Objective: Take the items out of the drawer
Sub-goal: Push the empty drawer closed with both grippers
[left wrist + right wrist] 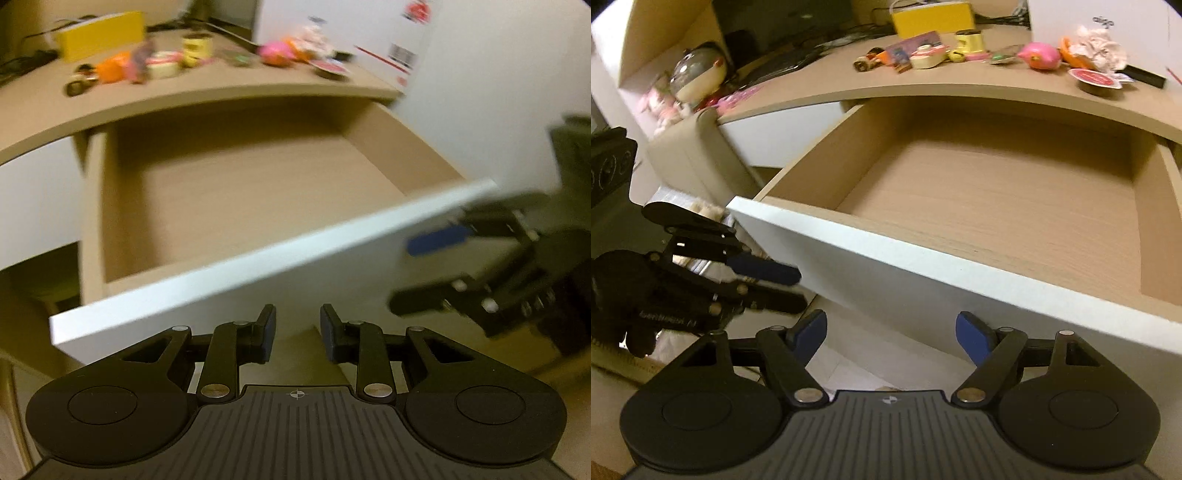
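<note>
The wooden drawer (258, 266) (886, 243) stands pulled out under the desk top, and its light wood floor (997, 206) shows bare, with no item in it. My left gripper (297, 321) hangs just in front of and below the white drawer front, open with nothing between its fingers. My right gripper (890, 328) sits likewise below the front panel, open wide and empty. Each gripper shows in the other's view: the right gripper (424, 269) by the panel's right end, the left gripper (790, 288) by its left corner.
Small items lie on the desk top (849, 81): a yellow box (931, 18), a pink toy (1039, 55), a cream tin (927, 57), a red-lidded cup (1097, 79). A white carton (369, 37) stands at the right. A round toy (698, 74) sits at the left.
</note>
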`<state>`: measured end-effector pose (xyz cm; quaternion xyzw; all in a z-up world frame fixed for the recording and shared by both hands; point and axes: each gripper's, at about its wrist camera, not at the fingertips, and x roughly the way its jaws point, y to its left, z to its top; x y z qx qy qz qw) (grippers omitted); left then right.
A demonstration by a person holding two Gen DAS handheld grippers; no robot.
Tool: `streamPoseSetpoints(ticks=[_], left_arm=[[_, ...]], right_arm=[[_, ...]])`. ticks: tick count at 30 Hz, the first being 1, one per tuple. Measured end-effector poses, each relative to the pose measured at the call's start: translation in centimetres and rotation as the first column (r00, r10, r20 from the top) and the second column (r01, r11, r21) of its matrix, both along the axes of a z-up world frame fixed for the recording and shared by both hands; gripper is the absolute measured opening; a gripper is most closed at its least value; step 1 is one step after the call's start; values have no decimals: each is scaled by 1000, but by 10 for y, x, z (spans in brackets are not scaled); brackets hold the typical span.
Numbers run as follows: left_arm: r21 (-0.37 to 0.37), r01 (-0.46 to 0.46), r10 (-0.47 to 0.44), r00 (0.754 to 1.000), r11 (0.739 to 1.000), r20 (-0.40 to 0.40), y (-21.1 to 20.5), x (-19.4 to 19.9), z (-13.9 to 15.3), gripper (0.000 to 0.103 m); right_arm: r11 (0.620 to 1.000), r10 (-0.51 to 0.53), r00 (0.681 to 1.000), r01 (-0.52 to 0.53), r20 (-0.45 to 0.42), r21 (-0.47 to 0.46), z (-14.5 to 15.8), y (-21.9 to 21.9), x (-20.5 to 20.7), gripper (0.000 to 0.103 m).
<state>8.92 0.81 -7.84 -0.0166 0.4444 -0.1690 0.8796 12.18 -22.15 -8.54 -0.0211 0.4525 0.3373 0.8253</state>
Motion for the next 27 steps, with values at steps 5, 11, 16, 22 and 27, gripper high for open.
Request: streamPoseSetpoints(ticks=[5,11,16,22,27], left_arm=[[-18,-40,40,999,999,14,8,13,-2,25],[-45,-40,40,999,998,2,12,48,-7,18],[-67,-95,98,994,993,38,15,69,-11,16],[-61,-169,174,980,984,94,14,96,-14,16],[-72,-231,239,961,970,142,14,121,-18,16]], right_arm=[[997,-74,997,74,-18,22,0,2,13,75],[989,-144,989,145,37,-13,-3,19,34,74],[955,-266,941,286,208,-74,-2,28,41,74],[849,-469,807,524,358,-69,-8,27,64,75],[830,-503,782,556,368,-47,-13,35,97,78]])
